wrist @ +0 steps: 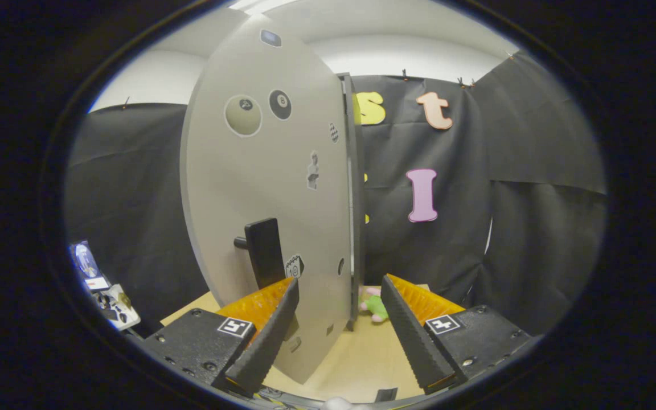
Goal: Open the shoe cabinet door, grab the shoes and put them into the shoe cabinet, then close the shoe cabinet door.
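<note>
Legible markings are few. The cabinet door carries a round black sticker showing the numeral 8 in a pale disc. Beside it sits a larger pale round sticker; its small dark centre bears a figure too blurred to read. Other small stickers on the door are illegible. Each finger mount of the gripper bears a square black-and-white coded tag, a pattern rather than readable text.

A light wooden table spans the lower middle, black cloth hangs behind it at right, and a stack of printed cards sits at lower left.
</note>
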Demonstrator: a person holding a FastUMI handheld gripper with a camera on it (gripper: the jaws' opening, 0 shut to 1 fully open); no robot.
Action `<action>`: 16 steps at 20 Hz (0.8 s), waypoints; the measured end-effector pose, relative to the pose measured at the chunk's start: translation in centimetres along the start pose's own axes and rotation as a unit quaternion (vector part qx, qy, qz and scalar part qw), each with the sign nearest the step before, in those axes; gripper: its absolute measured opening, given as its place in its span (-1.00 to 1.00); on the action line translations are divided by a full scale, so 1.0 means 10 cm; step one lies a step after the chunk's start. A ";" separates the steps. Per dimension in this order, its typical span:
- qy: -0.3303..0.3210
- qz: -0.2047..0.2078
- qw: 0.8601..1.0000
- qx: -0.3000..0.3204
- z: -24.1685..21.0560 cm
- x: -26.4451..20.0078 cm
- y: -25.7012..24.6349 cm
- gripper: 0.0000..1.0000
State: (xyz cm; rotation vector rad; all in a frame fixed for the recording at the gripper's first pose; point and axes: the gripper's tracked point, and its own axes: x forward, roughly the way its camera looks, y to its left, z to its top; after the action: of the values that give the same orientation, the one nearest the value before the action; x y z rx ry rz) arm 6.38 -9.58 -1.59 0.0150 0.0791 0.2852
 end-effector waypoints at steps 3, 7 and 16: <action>0.001 0.003 1.000 0.003 -0.01 0.13 0.35 0.91; -0.001 0.005 1.000 0.006 -0.01 0.38 0.81 0.92; 0.007 0.043 0.999 0.006 0.01 1.30 1.77 0.98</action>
State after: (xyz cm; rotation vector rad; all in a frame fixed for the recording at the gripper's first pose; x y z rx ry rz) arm 13.89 11.12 -2.06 0.0293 0.0939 0.3715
